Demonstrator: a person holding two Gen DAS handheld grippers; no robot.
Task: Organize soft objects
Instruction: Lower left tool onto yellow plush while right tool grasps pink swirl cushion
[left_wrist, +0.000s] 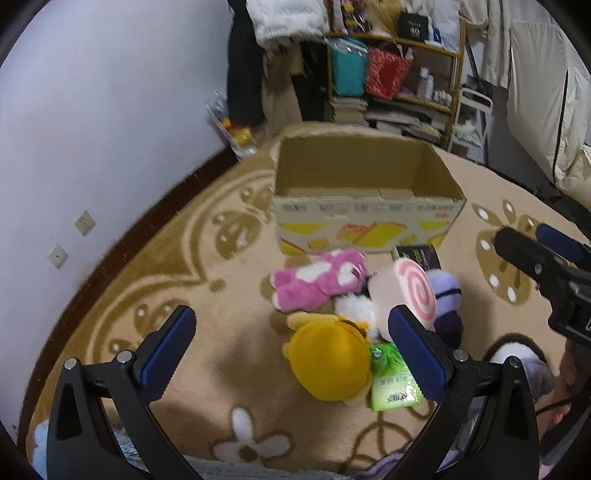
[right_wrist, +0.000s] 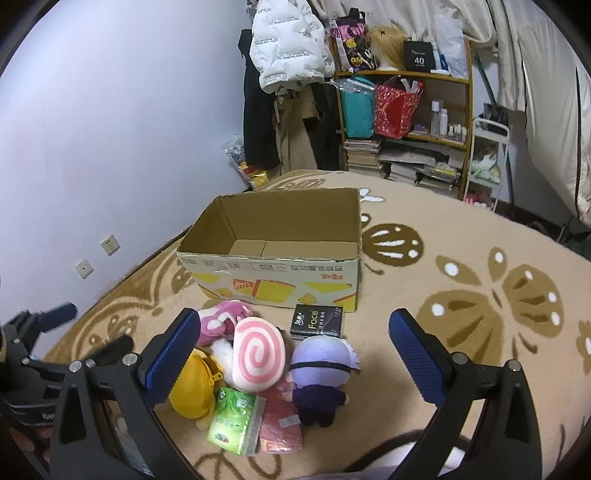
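Both grippers, left gripper and right gripper, wide apart, empty.

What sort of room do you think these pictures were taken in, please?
Most likely a lived-in bedroom or dorm room. A crowded shelf holds bags, bottles and stacked books, a white puffer jacket hangs by the wall, and plush toys lie on a patterned beige carpet before an open cardboard box.
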